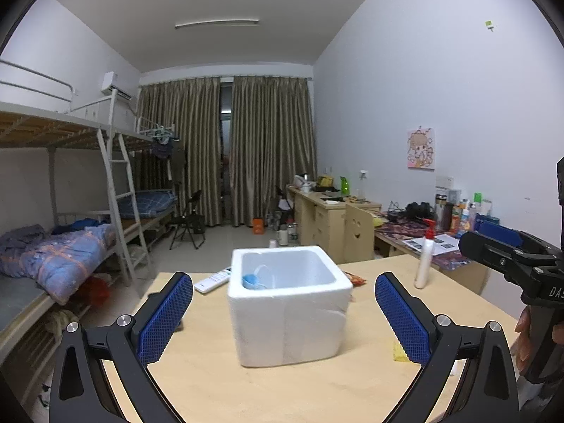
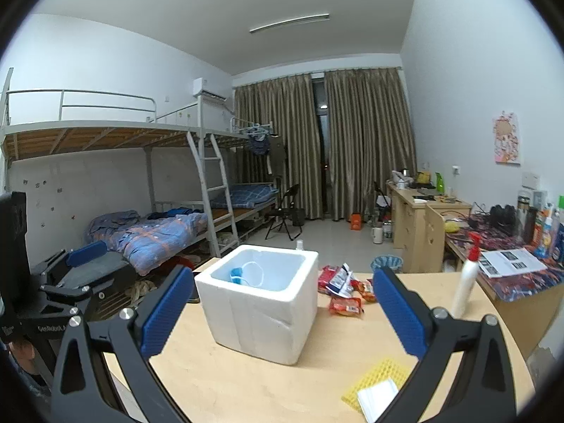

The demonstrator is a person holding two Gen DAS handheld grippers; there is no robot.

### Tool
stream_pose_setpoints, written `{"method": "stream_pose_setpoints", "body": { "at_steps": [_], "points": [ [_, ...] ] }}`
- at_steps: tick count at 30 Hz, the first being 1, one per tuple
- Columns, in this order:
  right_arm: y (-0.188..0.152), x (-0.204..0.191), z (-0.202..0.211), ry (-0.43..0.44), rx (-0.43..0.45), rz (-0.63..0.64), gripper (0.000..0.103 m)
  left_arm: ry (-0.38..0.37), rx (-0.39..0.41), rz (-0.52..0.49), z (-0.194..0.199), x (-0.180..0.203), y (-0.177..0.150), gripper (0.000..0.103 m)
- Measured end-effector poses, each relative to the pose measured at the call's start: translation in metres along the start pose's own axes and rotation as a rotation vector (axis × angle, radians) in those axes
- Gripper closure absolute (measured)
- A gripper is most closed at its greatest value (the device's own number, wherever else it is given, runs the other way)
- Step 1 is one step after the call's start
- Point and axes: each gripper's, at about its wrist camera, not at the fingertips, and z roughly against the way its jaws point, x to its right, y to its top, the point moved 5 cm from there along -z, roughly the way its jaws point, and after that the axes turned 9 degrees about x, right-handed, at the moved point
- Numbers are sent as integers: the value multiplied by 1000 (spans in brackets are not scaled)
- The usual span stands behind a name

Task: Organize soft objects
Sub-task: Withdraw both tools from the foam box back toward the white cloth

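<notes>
White foam box (image 1: pixel 289 303), centre of frame, on pale wooden table (image 1: pixel 218 384); inside, at its left wall, blue-and-white soft item (image 1: pixel 252 279), kind not discernible. Left gripper (image 1: pixel 283 320): spread wide, empty, blue pads flanking the box. Right gripper (image 2: pixel 280 313): spread wide, empty, likewise framing the box (image 2: pixel 259 299). Red snack packets (image 2: pixel 343 290), right of box in right wrist view. Yellow mesh sponge (image 2: pixel 379 379) with white folded cloth (image 2: pixel 377 398) partly on it, lower right. White pump bottle (image 2: pixel 465 282), upright, right side. White remote control (image 1: pixel 213 281), left of box, behind it.
</notes>
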Motion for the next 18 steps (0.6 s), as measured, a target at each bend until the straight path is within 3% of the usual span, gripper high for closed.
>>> {"method": "stream_pose_setpoints", "body": {
  "at_steps": [9, 18],
  "points": [
    [-21, 0, 34, -63, 55, 10, 0, -39, 56, 20, 26, 17, -22, 0],
    [-48, 7, 60, -123, 49, 6, 0, -73, 107, 17, 46, 31, -45, 0]
  ]
}}
